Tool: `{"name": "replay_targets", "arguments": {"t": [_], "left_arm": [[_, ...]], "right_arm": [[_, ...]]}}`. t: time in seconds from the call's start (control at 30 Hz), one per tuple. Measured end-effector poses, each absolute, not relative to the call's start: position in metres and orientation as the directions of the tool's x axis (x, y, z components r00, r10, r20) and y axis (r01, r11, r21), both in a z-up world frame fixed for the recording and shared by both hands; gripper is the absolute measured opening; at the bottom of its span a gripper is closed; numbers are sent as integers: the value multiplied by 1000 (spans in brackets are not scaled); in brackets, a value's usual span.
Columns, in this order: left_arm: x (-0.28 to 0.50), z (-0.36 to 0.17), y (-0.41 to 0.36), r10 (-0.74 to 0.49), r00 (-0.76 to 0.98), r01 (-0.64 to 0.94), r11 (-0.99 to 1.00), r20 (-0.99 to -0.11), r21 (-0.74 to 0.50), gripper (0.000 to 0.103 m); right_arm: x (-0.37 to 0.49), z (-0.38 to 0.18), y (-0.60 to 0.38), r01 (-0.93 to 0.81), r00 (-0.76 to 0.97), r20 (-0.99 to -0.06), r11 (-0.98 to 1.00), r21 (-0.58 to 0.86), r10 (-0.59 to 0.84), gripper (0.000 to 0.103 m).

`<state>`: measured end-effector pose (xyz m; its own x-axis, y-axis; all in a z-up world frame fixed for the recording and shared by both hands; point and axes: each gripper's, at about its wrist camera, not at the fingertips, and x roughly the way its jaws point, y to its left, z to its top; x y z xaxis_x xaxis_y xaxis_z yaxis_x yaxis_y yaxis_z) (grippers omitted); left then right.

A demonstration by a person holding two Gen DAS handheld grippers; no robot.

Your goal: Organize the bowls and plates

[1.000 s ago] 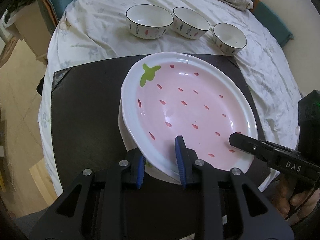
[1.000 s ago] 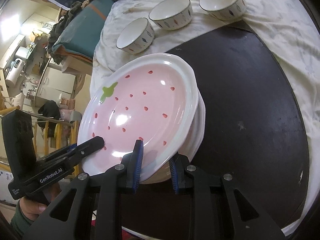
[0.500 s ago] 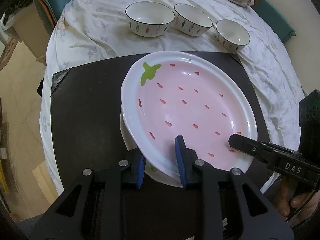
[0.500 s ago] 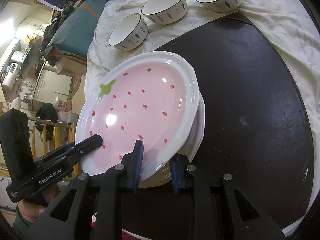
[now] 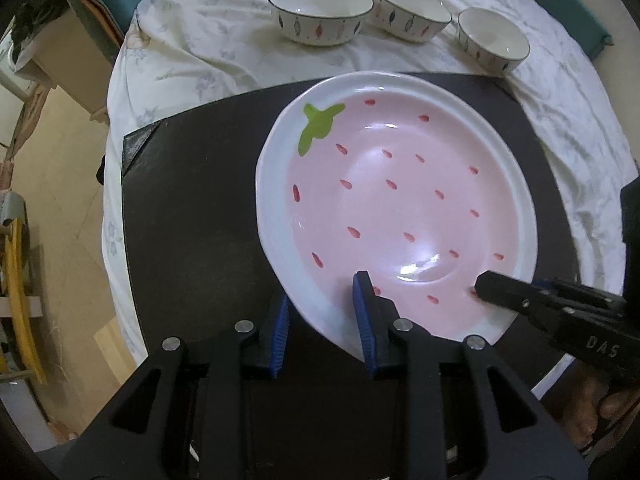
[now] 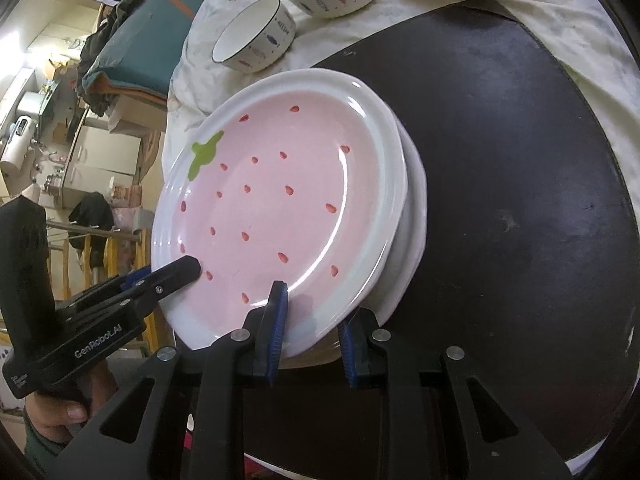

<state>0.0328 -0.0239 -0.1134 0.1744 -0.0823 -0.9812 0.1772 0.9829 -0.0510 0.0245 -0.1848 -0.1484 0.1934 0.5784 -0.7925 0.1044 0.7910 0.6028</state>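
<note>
The left gripper [image 5: 322, 322] stays clenched on the strawberry plate [image 5: 396, 208] rim, the right gripper [image 6: 310, 326] likewise. The plate has risen and tilted over the lower plates [image 6: 412, 240] on the dark worktop [image 6: 520, 160], suggesting relocation. Writing reads "GenRobot.AI" and "DAS".

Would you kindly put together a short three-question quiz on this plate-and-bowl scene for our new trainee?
1. True or false: both the left gripper and the right gripper clamp the rim of the strawberry plate.
2. How many bowls stand on the white cloth?
3. What lies directly under the strawberry plate: (a) bare black mat, (b) more white plates, (c) a bowl?

Key: 1 true; 2 three; 3 b.
</note>
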Motion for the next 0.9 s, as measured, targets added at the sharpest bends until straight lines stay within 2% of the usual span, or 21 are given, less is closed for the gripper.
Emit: {"name": "replay_targets", "arguments": {"t": [0.13,0.47,0.63,0.8,0.9], "left_arm": [[33,-114,-25,-72,170,195,980,-983,-38,30],[32,-115,-37,75,220,266,955,-973,134,41],[42,-117,-29,75,206,204,972,-976,118,43],[46,-127,-34,89,195,224,965,-977,133,53],[47,-130,-37,84,185,240,962,-979,128,55]], "right_arm": [[25,-149,-183,102,188,-793,792,602,579,26],[27,-150,-181,105,179,-793,790,604,582,25],[26,-149,-181,103,182,-794,792,601,579,25],[24,-147,-185,117,186,-796,791,600,576,25],[24,-145,-187,119,189,-803,798,590,565,25]]}}
